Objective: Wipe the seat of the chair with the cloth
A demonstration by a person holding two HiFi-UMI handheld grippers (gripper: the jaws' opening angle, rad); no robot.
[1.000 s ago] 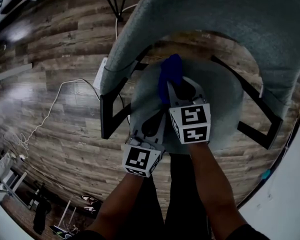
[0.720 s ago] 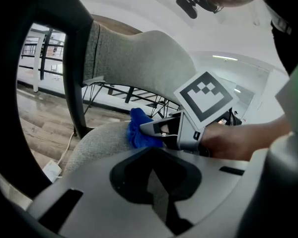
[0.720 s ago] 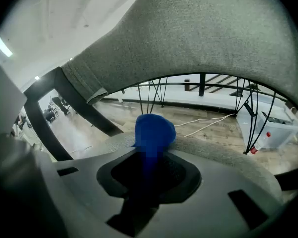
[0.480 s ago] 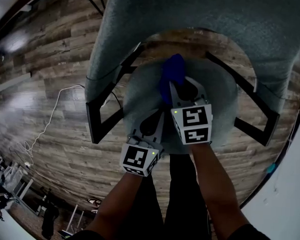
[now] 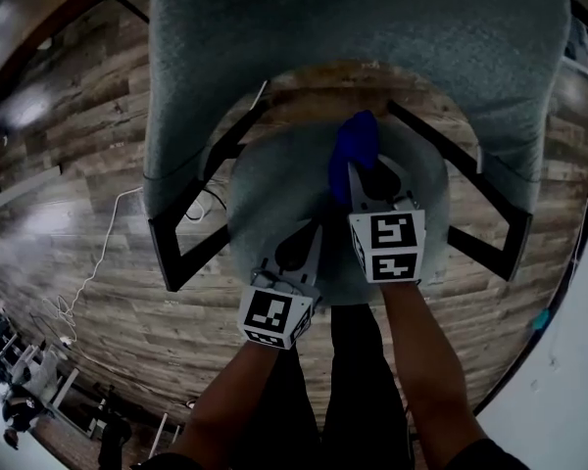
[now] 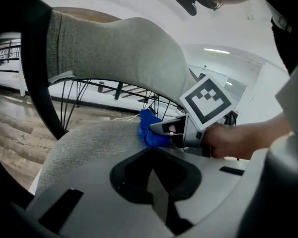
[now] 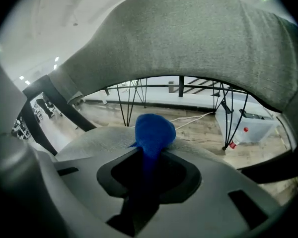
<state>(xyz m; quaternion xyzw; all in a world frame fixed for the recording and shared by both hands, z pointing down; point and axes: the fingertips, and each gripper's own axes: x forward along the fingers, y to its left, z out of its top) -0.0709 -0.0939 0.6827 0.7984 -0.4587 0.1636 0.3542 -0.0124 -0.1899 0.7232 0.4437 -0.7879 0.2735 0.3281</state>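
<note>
The chair has a round grey seat (image 5: 274, 189) under a tall curved grey back (image 5: 353, 18). A bunched blue cloth (image 5: 354, 147) rests on the far middle of the seat, and my right gripper (image 5: 361, 176) is shut on it. In the right gripper view the cloth (image 7: 153, 132) bulges out past the jaw tips of the right gripper (image 7: 150, 152) onto the seat (image 7: 97, 138). My left gripper (image 5: 299, 235) lies over the seat's near edge, shut with nothing in it. The left gripper view shows the left gripper (image 6: 151, 152), the cloth (image 6: 150, 130) and the right gripper (image 6: 165, 128) to its right.
Black frame arms (image 5: 191, 225) flank the seat on both sides. A white cable (image 5: 93, 267) trails over the wooden floor (image 5: 69, 155) at the left. Thin black furniture legs (image 7: 131, 100) and a clear plastic box (image 7: 256, 123) stand beyond the chair.
The right gripper has carried the blue cloth a little to the right across the seat's far part. The left gripper stays at the seat's near edge. The head view has shifted.
</note>
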